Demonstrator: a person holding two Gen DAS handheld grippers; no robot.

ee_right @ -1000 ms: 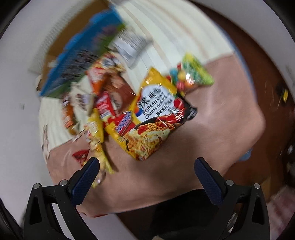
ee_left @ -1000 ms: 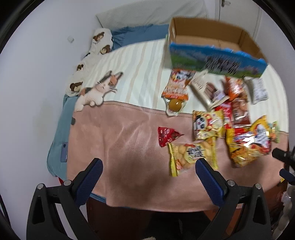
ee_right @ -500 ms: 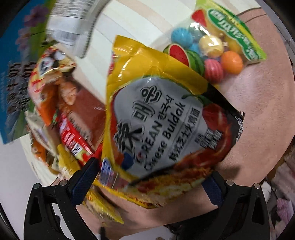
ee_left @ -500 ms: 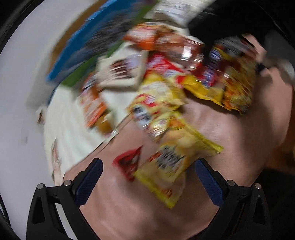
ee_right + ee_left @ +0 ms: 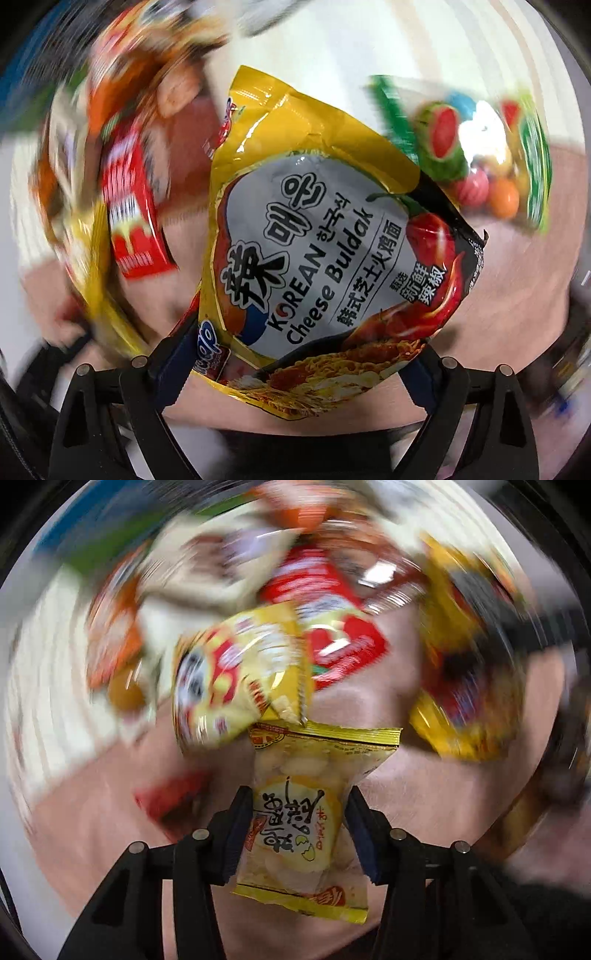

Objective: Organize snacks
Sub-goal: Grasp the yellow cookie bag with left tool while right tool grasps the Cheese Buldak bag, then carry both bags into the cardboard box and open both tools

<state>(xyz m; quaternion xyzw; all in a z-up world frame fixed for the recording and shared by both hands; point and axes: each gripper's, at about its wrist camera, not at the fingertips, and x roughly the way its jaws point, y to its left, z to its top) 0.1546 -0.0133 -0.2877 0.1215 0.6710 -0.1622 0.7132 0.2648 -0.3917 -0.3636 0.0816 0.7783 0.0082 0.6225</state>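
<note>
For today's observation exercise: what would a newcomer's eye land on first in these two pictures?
In the right wrist view, the big yellow Korean Cheese Buldak noodle packet fills the middle, reaching down between the right claw's fingers. In the left wrist view, the left claw, which has just been closing, pinches a small yellow egg-biscuit bag amid blurred snacks.

Bed: pink blanket [image 5: 517,288] over striped sheet [image 5: 332,48]. Snack packets strewn on it; noodle packet [image 5: 325,251] centre, candy bag [image 5: 476,158] at two o'clock, red packet [image 5: 129,206] at nine.

Yellow egg-snack pkt [image 5: 301,834] & yellow Buldak noodle pkt [image 5: 332,251], both flat on pink cloth
</note>
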